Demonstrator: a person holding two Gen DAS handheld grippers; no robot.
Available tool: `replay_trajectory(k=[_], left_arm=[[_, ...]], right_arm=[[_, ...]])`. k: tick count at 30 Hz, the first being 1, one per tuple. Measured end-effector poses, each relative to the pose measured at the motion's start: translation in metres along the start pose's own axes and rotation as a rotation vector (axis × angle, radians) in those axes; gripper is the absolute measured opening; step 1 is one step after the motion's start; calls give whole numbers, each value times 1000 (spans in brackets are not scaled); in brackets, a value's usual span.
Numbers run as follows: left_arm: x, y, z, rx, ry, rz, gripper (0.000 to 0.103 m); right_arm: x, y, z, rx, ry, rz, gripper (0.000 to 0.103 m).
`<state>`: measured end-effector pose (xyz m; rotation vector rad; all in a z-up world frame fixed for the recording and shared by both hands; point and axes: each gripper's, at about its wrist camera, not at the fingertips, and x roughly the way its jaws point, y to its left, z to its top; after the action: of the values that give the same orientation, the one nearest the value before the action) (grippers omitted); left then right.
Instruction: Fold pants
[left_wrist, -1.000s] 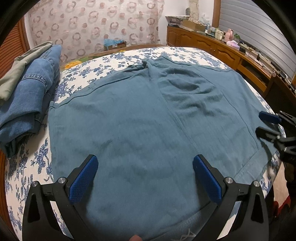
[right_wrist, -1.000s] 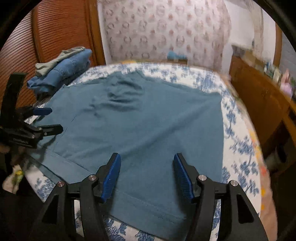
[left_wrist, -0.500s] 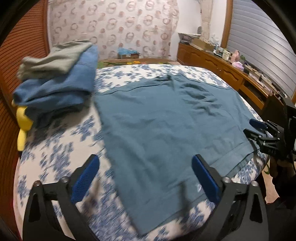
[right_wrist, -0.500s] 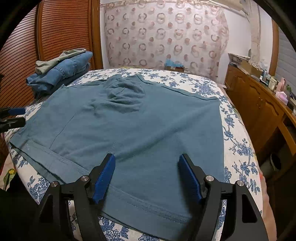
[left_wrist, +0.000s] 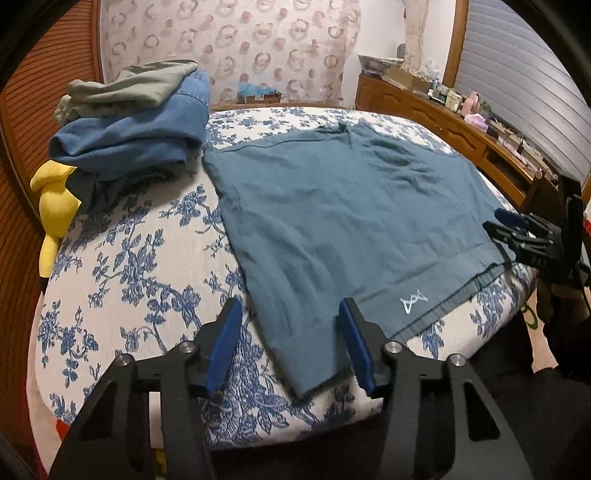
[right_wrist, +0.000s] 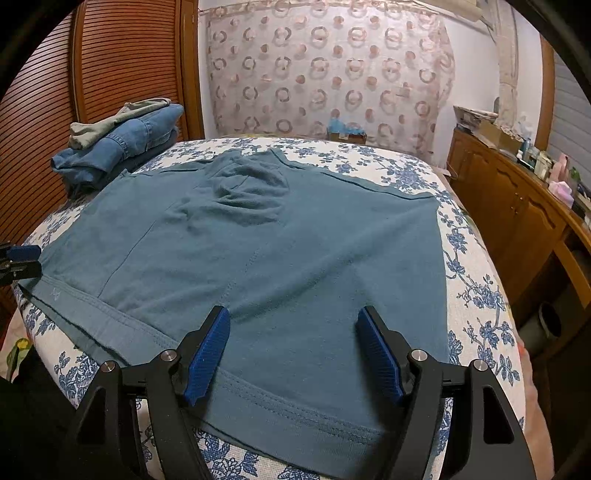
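Closing, the left gripper (left_wrist: 288, 332) straddles the near corner of the flat teal knit pants (left_wrist: 343, 221) without pinching; right gripper (right_wrist: 291, 347) hangs spread over their waistband. Pants lie on the blue-flowered bedspread (left_wrist: 140, 266), beside folded denim jeans (left_wrist: 136, 136).

Both tongs (left_wrist: 288, 343) (right_wrist: 291, 350) are showing black frames, silver screws and ribbed blue pads (right_wrist: 207, 350); the person is wearing black.

One pair of teal pants (right_wrist: 258, 258) lies flat; two folded garments (right_wrist: 122, 144) are stacked at ten o'clock; two grippers; one yellow toy (left_wrist: 55, 199).
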<state>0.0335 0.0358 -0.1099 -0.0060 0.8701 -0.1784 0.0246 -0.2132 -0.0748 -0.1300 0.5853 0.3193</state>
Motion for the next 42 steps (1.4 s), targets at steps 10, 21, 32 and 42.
replay_trajectory(k=[10,21,32,42], left_arm=[[-5,0,-13,11,25,-3,41],[-13,-15,7,49,-42,-41,10],[-18,-54,68,179,-129,-93,9],[-1,-117,110,291,-137,-177,9]], right_arm=[[1,-1,-1,0,-8,2,74],[2,-1,-3,-1,-10,5,74],[-10,-20,-7,80,9,31,74],[-25,-36,-13,128,-16,18,74]])
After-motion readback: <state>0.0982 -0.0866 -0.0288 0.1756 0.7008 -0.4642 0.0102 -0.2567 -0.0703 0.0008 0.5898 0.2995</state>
